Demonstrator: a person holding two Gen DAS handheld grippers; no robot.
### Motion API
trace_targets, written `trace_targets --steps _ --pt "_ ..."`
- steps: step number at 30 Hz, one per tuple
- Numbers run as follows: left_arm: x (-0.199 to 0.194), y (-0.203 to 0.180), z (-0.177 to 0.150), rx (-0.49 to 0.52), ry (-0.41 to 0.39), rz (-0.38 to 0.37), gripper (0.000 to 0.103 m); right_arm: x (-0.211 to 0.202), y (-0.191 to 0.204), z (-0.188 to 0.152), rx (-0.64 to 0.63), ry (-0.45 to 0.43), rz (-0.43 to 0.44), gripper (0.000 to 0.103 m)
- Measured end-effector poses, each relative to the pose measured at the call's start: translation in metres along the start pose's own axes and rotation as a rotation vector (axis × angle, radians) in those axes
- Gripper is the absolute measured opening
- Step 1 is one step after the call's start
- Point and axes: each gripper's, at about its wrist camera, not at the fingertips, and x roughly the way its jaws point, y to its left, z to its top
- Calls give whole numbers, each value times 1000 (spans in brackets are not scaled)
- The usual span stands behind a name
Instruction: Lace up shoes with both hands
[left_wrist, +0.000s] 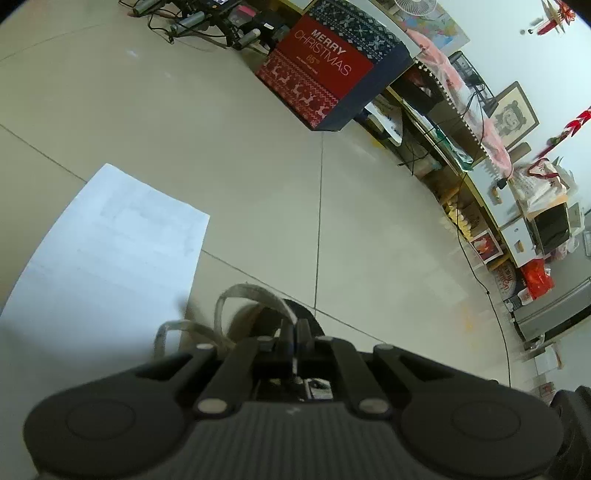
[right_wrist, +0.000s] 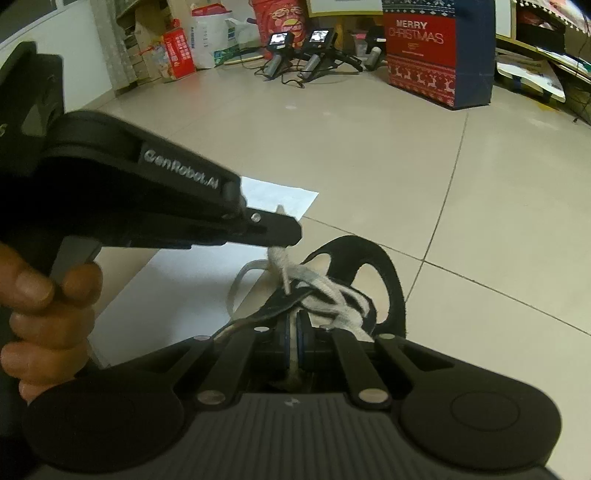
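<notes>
Nearest my lens, the right gripper (right_wrist: 294, 341) has its blue pads pressed together on a pale strand of the shoelace (right_wrist: 325, 295), which runs up from the jaws into a tangle of crossings on the black shoe (right_wrist: 384, 280). I judge that it grips low to keep that end taut. The left gripper (right_wrist: 284, 240) comes in from the left, its hand (right_wrist: 48, 314) on the trigger, jaws closed and pinching the lace's other end right at the tip, so that strand stands up off the shoe and can be steered. The shoe sits on the tiled floor (right_wrist: 369, 158), touching the edge of a white sheet of paper (right_wrist: 177, 295). From the left camera, a loop of lace (left_wrist: 255, 295) arches just ahead of the fingers. Bare floor lies ahead and to the right; the Christmas box (right_wrist: 436, 55) stands well apart, so I have room to pull outward.
</notes>
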Motion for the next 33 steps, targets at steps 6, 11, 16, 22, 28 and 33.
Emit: trace_targets --steps 6,11,16,22,28,33 --pt "1 -1 -1 12 -2 8 1 2 2 -2 7 -6 -3 4" --pt "2 -1 -2 11 0 13 1 2 4 -3 10 -7 -9 4" --pt "2 -2 -3 27 4 19 1 2 5 -3 10 -7 -13 4" --pt "1 -4 -4 52 1 31 1 1 5 -3 9 -10 -17 4" --pt "2 -4 -4 51 1 32 1 1 6 -3 9 -9 -22 4" --pt "2 -4 -4 56 -2 35 1 1 7 -3 5 -6 -23 4"
